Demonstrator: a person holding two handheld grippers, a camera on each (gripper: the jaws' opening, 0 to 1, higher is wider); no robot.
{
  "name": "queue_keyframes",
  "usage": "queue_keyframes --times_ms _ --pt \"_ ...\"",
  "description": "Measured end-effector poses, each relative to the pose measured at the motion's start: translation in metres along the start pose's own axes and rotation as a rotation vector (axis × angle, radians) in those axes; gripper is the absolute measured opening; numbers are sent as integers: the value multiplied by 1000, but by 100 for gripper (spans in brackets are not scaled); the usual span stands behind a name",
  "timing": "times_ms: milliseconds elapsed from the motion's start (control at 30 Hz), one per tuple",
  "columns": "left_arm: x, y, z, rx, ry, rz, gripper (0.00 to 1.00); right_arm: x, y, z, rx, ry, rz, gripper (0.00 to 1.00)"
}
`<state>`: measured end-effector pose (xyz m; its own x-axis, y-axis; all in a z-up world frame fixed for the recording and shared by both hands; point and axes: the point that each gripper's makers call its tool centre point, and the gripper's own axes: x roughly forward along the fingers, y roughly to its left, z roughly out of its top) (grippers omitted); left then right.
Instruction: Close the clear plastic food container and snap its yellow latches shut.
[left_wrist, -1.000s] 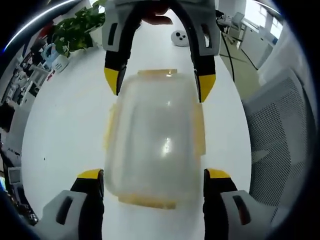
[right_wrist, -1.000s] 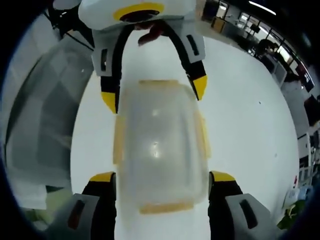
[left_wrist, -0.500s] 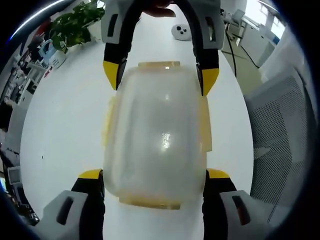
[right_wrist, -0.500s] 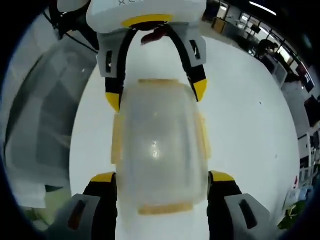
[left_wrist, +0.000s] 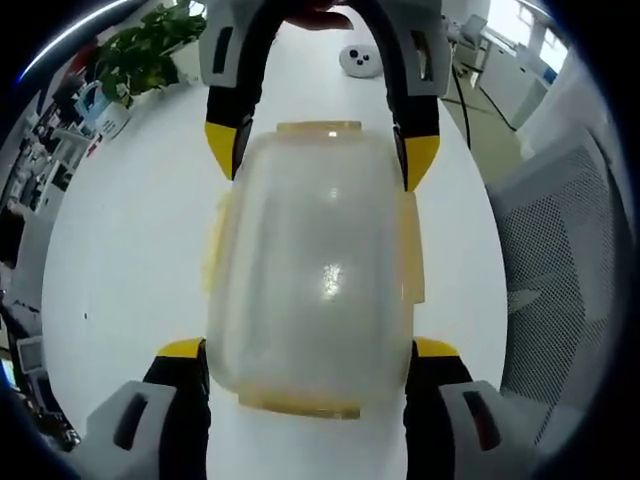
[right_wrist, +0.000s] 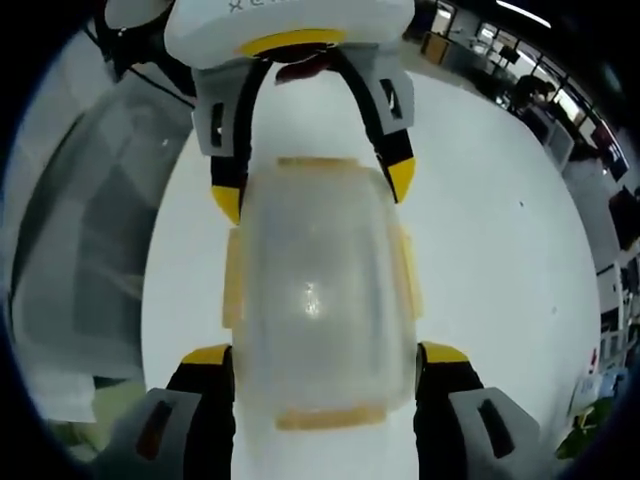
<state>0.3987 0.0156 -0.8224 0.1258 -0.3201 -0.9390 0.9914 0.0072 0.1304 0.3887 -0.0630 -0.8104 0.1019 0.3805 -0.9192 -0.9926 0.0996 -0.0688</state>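
Container (left_wrist: 315, 270) of clear plastic lies on a white table (left_wrist: 120, 250), seen from both ends at once; its lid appears seated on top, and pale yellow latches (left_wrist: 300, 405) run along its four edges. In the left gripper view, the left gripper (left_wrist: 305, 360) rises from the bottom with its yellow-tipped jaws spread wide, one on each side of the container's near end, close against the walls though contact is hard to judge; the right gripper (left_wrist: 322, 165) faces it from the far end, jaws likewise spread around the container. In the right gripper view the same arrangement is mirrored, with the right gripper (right_wrist: 320, 365) at the near end and the left gripper (right_wrist: 313, 190) opposite. A mesh office chair (left_wrist: 560, 270) stands beside the table, and a leafy plant (left_wrist: 140, 55) sits near its far edge. Judged from this, the lid is down and the latching step is in hand; whether any latch is snapped cannot be told. The next move likely calls for pressing a jaw tip down onto one latch flap while the other gripper steadies the container.
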Motion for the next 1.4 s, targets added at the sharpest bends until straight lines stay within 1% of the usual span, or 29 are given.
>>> queue_keyframes --times_ms 233,400,567,1033,1400 --pt "-2 -2 -4 -1 -1 0 81 2 2 4 -1 1 3 74" --pt "-4 -5 -12 -4 -1 1 81 5 6 11 -3 5 3 74" --pt "-8 -7 -23 4 12 0 81 9 10 22 2 0 3 74" --pt "-18 -15 -51 -2 19 3 81 21 20 49 -6 2 13 74" --pt "-26 -17 -73 -9 14 9 82 32 24 70 -16 10 21 75"
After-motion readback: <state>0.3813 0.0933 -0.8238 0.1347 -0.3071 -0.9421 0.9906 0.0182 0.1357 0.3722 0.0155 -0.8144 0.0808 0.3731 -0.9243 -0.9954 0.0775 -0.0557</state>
